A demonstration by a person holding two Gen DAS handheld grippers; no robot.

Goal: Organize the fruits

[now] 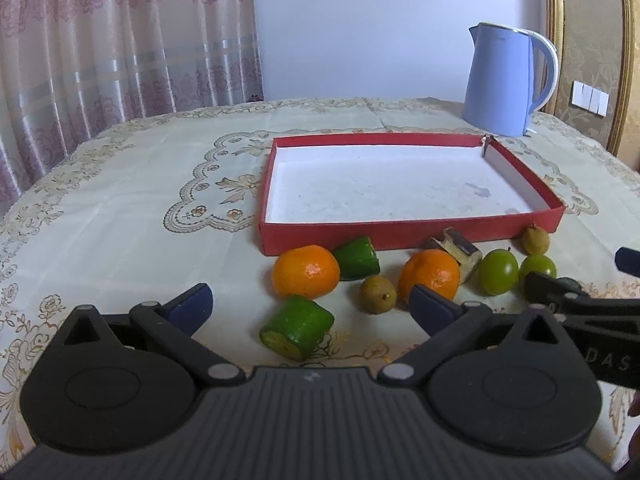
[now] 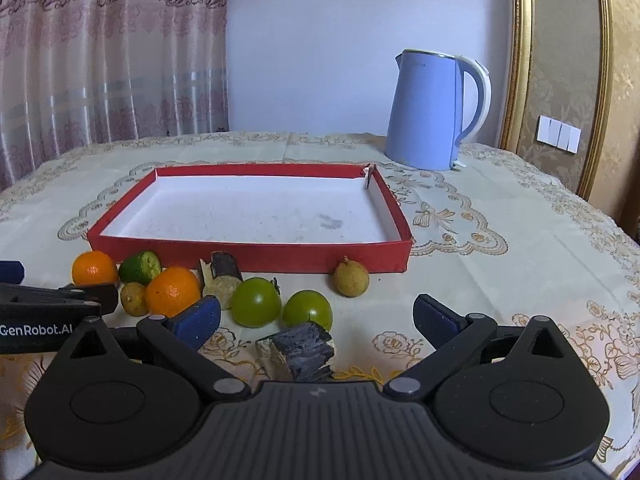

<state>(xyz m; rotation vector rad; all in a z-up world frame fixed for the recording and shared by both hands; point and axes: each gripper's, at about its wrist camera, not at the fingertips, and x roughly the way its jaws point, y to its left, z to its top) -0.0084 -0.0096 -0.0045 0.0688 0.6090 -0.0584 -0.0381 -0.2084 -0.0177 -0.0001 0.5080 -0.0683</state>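
Left wrist view: the green cucumber piece (image 1: 297,327) lies between the wide-open, empty fingers (image 1: 192,307) (right gripper (image 2: 317,317) likewise).

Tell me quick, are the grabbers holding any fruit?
Left gripper: open, holding nothing.
Right gripper: open, holding nothing.

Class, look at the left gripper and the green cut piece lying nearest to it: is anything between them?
Nothing visible. The left gripper is open, and the green cut piece lies on the tablecloth just ahead between its fingers, with no other fruit in between.
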